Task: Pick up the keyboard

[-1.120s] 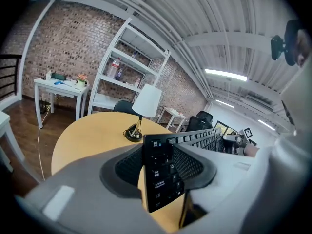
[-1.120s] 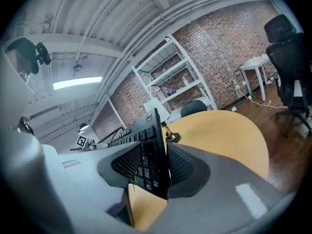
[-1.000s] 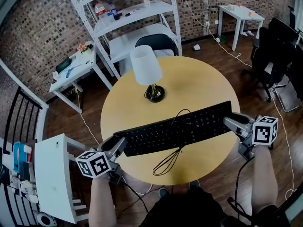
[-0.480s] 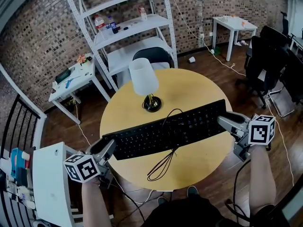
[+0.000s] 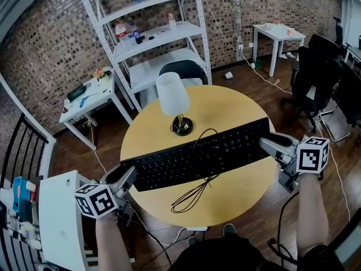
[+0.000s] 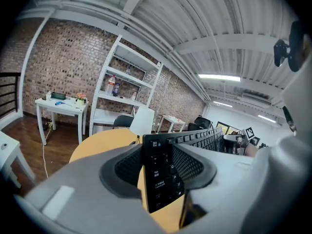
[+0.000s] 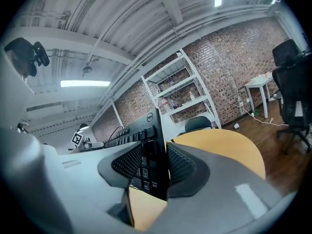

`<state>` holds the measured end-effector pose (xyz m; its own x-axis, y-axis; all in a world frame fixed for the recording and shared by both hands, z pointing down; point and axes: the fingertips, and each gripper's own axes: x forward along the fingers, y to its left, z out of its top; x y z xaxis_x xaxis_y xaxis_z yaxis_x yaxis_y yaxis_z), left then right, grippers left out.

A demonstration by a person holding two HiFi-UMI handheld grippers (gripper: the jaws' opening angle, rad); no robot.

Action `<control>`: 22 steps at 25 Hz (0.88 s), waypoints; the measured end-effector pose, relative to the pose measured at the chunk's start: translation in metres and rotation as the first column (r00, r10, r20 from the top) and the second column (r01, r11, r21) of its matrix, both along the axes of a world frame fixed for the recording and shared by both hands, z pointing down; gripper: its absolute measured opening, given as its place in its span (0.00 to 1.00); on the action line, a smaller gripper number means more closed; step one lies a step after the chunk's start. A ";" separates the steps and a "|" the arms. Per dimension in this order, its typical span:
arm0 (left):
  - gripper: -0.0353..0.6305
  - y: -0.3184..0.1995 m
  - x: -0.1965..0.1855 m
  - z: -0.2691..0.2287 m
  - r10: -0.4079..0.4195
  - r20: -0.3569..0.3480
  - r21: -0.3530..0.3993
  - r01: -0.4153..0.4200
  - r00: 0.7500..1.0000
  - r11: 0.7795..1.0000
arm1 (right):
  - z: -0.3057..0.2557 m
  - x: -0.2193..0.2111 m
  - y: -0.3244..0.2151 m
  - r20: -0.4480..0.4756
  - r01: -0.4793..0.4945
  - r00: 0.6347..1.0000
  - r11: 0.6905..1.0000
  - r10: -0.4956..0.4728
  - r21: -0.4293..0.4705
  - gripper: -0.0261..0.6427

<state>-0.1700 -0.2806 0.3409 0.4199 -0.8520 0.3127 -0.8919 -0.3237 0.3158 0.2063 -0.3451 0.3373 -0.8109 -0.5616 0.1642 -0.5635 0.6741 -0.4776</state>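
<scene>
A long black keyboard hangs level above the round yellow table, held at both short ends. My left gripper is shut on its left end, and in the left gripper view the pads press both faces of the keyboard. My right gripper is shut on the right end. The right gripper view shows the keyboard squeezed edge-on between the pads. Its black cable droops in loops onto the table's near side.
A white-shaded lamp stands on the table behind the keyboard. Beyond it are a black chair and a white shelf unit. Small white tables stand left and far right, with black office chairs at the right.
Both grippers have risen with the keyboard, lifting it clear of the tabletop. The cable now hangs lower from it. Over the last half second little has moved.
</scene>
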 end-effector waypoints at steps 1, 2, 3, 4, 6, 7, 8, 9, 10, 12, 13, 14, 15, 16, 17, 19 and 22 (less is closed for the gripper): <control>0.32 0.000 0.000 -0.001 -0.001 0.002 0.001 0.001 1.000 1.000 | 0.000 0.000 0.000 0.001 0.002 1.000 1.000 -0.002 -0.001 0.27; 0.32 0.001 0.000 -0.001 -0.003 0.003 0.002 0.003 1.000 1.000 | 0.000 0.000 0.000 0.001 0.004 1.000 1.000 -0.004 -0.003 0.27; 0.32 0.002 0.000 -0.003 -0.005 0.005 0.003 0.005 1.000 1.000 | 0.000 -0.001 0.000 0.000 0.006 1.000 1.000 -0.006 -0.004 0.27; 0.32 0.003 0.000 -0.003 -0.007 0.007 0.004 0.007 1.000 1.000 | 0.000 -0.001 0.001 0.000 0.007 1.000 1.000 -0.007 -0.004 0.27; 0.32 0.004 0.000 -0.004 -0.010 0.008 0.005 0.010 1.000 1.000 | -0.001 0.000 0.001 -0.002 0.007 1.000 1.000 -0.007 -0.005 0.27; 0.32 0.004 0.000 -0.003 -0.011 0.008 0.004 0.011 1.000 1.000 | 0.000 0.000 0.001 -0.003 0.007 1.000 1.000 -0.007 -0.004 0.27; 0.32 0.004 0.000 -0.003 -0.013 0.008 0.003 0.013 1.000 1.000 | 0.000 0.000 0.000 -0.005 0.007 1.000 1.000 -0.007 -0.004 0.27; 0.31 0.004 0.001 -0.002 -0.015 0.007 0.002 0.015 1.000 1.000 | 0.001 0.000 -0.001 -0.008 0.009 1.000 1.000 -0.009 -0.004 0.27; 0.31 0.004 0.001 -0.001 -0.016 0.007 0.002 0.016 1.000 1.000 | 0.002 0.000 -0.001 -0.011 0.010 1.000 1.000 -0.010 -0.004 0.27; 0.31 0.004 0.001 0.000 -0.018 0.005 0.001 0.018 1.000 1.000 | 0.002 0.000 -0.002 -0.014 0.011 1.000 1.000 -0.011 -0.003 0.27; 0.31 0.005 0.001 0.000 -0.019 0.004 0.002 0.019 1.000 1.000 | 0.003 0.000 -0.002 -0.013 0.011 1.000 1.000 -0.011 -0.002 0.27; 0.31 0.005 0.002 0.001 -0.020 0.004 0.003 0.020 1.000 1.000 | 0.003 0.000 -0.003 -0.012 0.012 1.000 1.000 -0.012 -0.002 0.27; 0.31 0.005 0.002 0.001 -0.021 0.003 0.004 0.021 1.000 1.000 | 0.003 0.000 -0.003 -0.011 0.011 1.000 1.000 -0.011 -0.003 0.27; 0.31 0.005 0.002 0.002 -0.022 0.003 0.005 0.022 1.000 1.000 | 0.004 0.000 -0.003 -0.012 0.012 1.000 1.000 -0.012 -0.003 0.27; 0.31 0.005 0.002 0.002 -0.023 0.004 0.006 0.023 1.000 1.000 | 0.005 0.001 -0.003 -0.015 0.013 1.000 1.000 -0.013 -0.003 0.27; 0.31 0.005 0.002 0.002 -0.023 0.007 0.007 0.023 1.000 1.000 | 0.006 0.001 -0.003 -0.019 0.015 1.000 1.000 -0.015 0.000 0.27; 0.31 0.006 0.001 -0.001 -0.027 0.010 0.007 0.027 1.000 1.000 | 0.005 -0.001 -0.005 -0.016 0.021 1.000 1.000 -0.021 0.000 0.27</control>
